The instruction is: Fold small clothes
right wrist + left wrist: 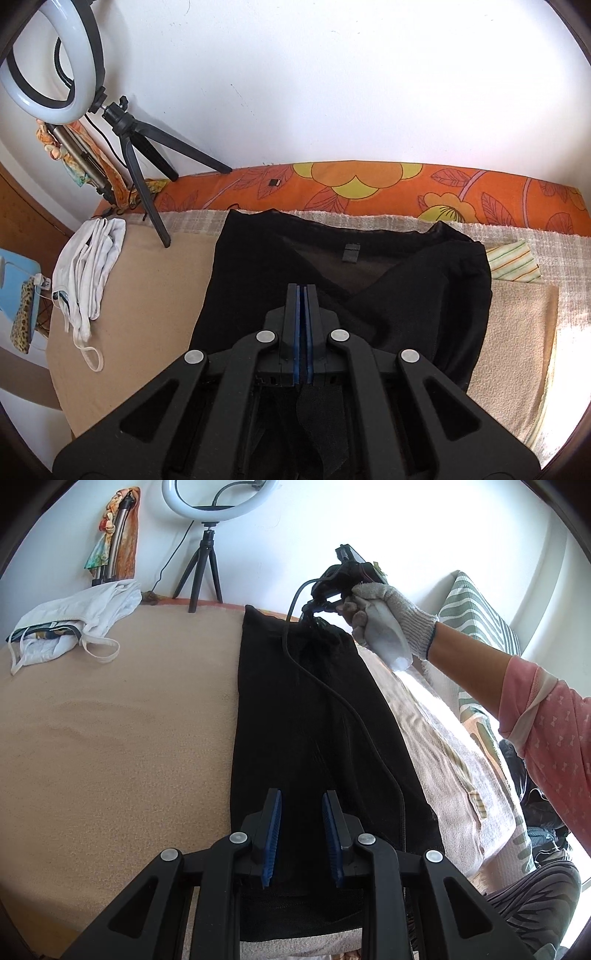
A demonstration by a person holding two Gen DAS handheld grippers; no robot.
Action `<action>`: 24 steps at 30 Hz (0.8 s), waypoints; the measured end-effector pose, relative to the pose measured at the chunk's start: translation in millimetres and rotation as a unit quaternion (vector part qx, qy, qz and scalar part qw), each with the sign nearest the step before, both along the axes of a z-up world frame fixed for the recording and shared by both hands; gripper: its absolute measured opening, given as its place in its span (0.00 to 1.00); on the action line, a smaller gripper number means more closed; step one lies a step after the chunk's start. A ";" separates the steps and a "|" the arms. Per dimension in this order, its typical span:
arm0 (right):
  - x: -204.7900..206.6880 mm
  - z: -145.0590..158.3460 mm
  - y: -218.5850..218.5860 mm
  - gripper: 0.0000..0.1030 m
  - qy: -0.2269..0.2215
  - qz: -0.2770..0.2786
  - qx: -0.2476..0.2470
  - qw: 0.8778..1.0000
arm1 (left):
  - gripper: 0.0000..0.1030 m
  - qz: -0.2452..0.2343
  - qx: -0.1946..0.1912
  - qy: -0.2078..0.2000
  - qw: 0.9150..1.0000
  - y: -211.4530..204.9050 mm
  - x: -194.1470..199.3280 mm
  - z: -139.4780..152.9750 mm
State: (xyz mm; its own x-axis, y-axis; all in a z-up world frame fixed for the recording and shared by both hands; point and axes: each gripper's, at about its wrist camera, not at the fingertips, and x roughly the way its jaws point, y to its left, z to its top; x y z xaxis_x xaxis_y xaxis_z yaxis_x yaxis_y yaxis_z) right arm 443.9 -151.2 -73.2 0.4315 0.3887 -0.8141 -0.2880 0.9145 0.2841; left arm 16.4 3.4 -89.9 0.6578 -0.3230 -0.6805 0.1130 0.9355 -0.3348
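Blue-padded left gripper (301, 812) sits nearest the lens in the left wrist view, jaws a little apart; black cloth lies under and between the pads, but whether they pinch it cannot be told; black garment (310, 716) runs as a long strip away from this gripper across the beige blanket (110, 738) to the far end, where the right gripper (318, 613) meets it; a gloved hand (384, 624) holds that tool, pink sleeve (546, 716) behind it, black cable (354, 709) trailing over the cloth.

Right wrist view: right gripper's jaws are fully closed, blue pads together, with a flap of the black fabric clamped between them and hanging below; beyond the tips the garment spreads on the blanket, one right-hand part folded over diagonally, a small label (351, 252) showing near the far edge; garment's far edge lies just short of the orange floral cloth (369, 188) along the wall.

White garments (88, 273) lie piled at the blanket's left side, well apart from the black piece; ring light (48, 66) on a small tripod (144, 155) stands at the back left corner, one leg touching down near the white pile; striped cloth (511, 262) lies just right of the black garment; green-striped pillow (480, 616) sits behind the gloved hand.
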 end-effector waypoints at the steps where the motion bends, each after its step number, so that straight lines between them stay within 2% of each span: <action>1: 4.3 -5.7 5.1 0.03 0.003 -0.001 0.001 1.000 | 0.21 0.003 0.001 0.001 1.000 2.1 0.8 -0.7; 5: 11.6 -23.9 20.0 0.06 0.013 0.005 -0.005 1.000 | 0.21 0.011 0.010 0.002 1.000 6.9 2.0 -1.9; 6: 10.7 -23.5 20.3 0.19 0.013 0.008 -0.003 1.000 | 0.21 0.012 0.011 0.002 1.000 8.2 2.1 -2.0; 7: 8.0 -20.9 19.4 0.39 0.012 0.008 0.000 1.000 | 0.21 0.013 0.012 0.002 1.000 8.9 1.9 -1.7; 8: 4.0 -15.6 16.2 0.45 0.010 0.009 0.010 1.000 | 0.21 0.012 0.015 0.001 1.000 9.4 1.3 -1.2; 10: -7.7 1.7 6.7 0.47 -0.004 0.015 0.033 0.999 | 0.21 0.011 0.019 -0.001 1.000 10.3 -1.0 0.1; 16: -65.6 70.6 -35.9 0.47 -0.052 0.010 0.059 0.997 | 0.21 0.001 0.027 -0.012 1.000 10.3 -11.8 11.1; 21: -143.4 118.4 -79.4 0.47 -0.078 0.002 0.068 0.995 | 0.24 -0.014 0.050 -0.021 0.998 14.9 -24.3 21.5; 24: -199.3 134.9 -103.6 0.47 -0.088 -0.004 0.063 0.994 | 0.27 -0.026 0.066 -0.021 0.997 20.1 -31.0 24.8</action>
State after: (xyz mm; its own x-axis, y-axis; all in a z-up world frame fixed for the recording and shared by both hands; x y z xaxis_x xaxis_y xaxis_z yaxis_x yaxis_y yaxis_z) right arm 244.6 -254.8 61.7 0.5666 0.4797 -0.6699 -0.3371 0.8769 0.3427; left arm -14.6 23.4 -65.2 0.6716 -0.2663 -0.6914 0.1735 0.9638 -0.2026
